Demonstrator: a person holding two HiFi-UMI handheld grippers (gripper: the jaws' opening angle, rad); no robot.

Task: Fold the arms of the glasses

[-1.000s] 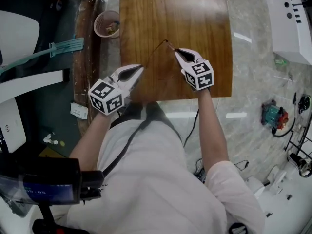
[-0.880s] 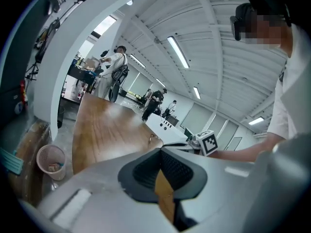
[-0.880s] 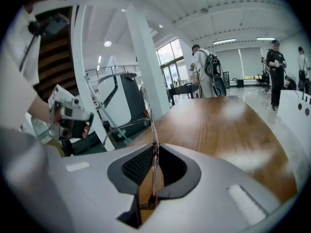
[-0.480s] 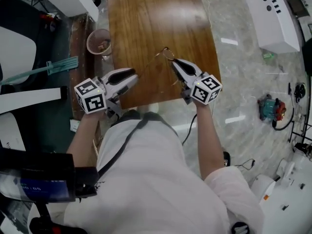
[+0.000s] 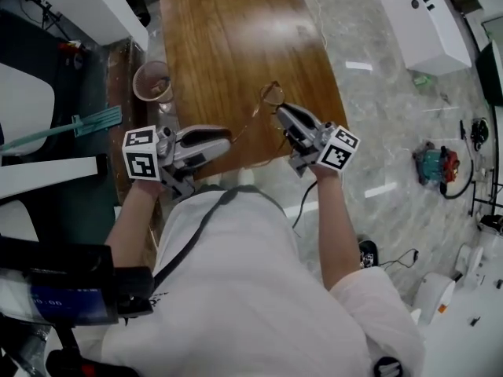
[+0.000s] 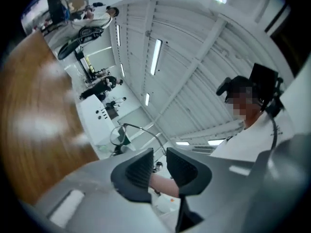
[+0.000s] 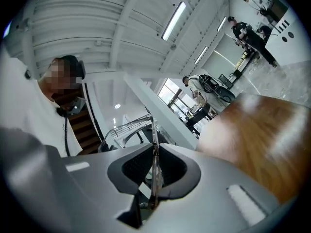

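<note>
Item under inspection: glasses [image 5: 272, 95], thin wire frame, located over the near right part of the wooden table [image 5: 228, 38], close to its near edge.

Right gripper [image 5: 280, 113]: jaws nearly together and clamped on the glasses. In the right gripper view the front of the frame [image 7: 153, 144] stands edge-on between the two pads, gripped on both sides. The arms curve away to the left beyond the pads.

Left gripper [image 5: 226, 137]: just left of the glasses, pointing toward them. In the left gripper view its jaws stand at a moderate gap [image 6: 159, 154], having just been closing somewhat. Neither pad presses on anything. One lens and an arching arm of the glasses [image 6: 118, 135] show beyond the pads. The arm's end comes down to the top of the gap, and whether it enters the gap cannot be told.

Condition of glasses: from the head view one arm runs from the lens near and left toward the left gripper, and a second thin line trails toward the near edge. Both arms appear spread, not folded.

Surroundings: a paper cup [image 5: 152, 82] stands just off the left edge of the table, well apart from both grippers
</note>
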